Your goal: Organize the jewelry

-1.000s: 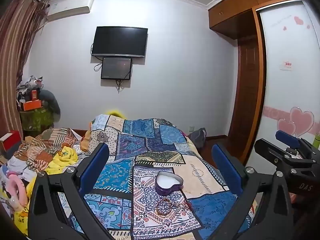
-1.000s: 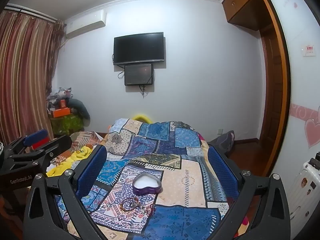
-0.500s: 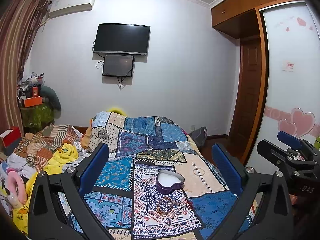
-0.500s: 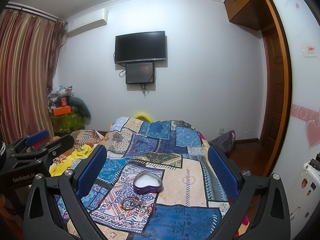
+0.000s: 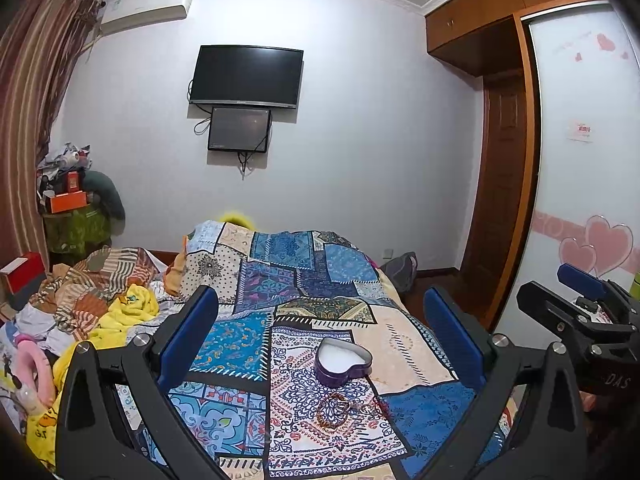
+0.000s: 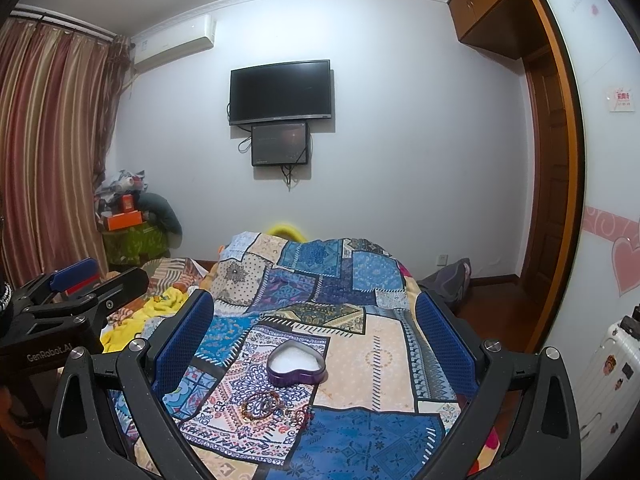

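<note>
A purple heart-shaped tin (image 5: 342, 365) with a white lining lies open on the patchwork bedspread (image 5: 280, 292); it also shows in the right wrist view (image 6: 296, 365). Beaded bracelets (image 5: 335, 410) lie in a small heap just in front of it, seen too in the right wrist view (image 6: 262, 402) beside a reddish chain (image 6: 300, 414). My left gripper (image 5: 320, 320) is open and empty, well above and short of the tin. My right gripper (image 6: 314, 320) is open and empty too. Each gripper shows at the other view's edge.
Crumpled clothes and a yellow garment (image 5: 128, 312) cover the bed's left side. A cluttered stand (image 5: 74, 220) is at the far left wall. A wardrobe (image 5: 584, 160) lines the right. A white suitcase (image 6: 612, 364) stands at the right.
Both grippers have tilted slightly, so the room sits a little lower and closer in view. The tin and bracelets have not moved. Both grippers stay open.
</note>
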### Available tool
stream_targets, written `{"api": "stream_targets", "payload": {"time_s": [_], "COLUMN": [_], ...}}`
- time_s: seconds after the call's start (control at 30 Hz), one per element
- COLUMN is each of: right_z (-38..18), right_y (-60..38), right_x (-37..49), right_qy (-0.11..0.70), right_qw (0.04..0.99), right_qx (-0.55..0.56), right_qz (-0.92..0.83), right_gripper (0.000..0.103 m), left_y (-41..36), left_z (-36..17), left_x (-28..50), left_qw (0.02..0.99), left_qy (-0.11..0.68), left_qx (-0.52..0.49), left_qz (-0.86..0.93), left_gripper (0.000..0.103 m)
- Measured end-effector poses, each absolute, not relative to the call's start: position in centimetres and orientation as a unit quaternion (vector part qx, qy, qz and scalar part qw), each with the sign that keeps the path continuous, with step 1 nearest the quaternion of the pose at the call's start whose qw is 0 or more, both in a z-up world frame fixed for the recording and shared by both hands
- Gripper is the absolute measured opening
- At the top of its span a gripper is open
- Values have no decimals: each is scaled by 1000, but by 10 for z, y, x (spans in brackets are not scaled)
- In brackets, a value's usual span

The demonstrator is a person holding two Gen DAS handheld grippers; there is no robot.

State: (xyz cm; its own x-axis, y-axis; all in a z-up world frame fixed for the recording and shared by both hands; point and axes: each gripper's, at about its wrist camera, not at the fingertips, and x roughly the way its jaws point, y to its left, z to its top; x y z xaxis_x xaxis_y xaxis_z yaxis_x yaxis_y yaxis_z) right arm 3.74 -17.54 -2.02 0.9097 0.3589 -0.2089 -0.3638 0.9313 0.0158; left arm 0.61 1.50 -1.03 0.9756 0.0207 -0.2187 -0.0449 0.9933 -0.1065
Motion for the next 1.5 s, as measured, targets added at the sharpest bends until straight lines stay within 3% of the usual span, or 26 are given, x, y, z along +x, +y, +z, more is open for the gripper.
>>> {"api": "stream_targets", "payload": {"time_s": [0.97, 1.5], "right_z": [-25, -41], "right_y": [-174, -170], "right_x": [37, 63], "right_qy": [108, 148], "right_qw": [977, 972], "right_qx": [-13, -17], "right_qz": [185, 179], "right_gripper": [100, 100], "left_y": [12, 28], "left_z": [-12, -27], "left_x": [10, 34], "left_qw": [992, 986], "left_qy": [116, 150], "left_qx": [-51, -64], "left_qz": [15, 21], "left_gripper": [103, 103]}}
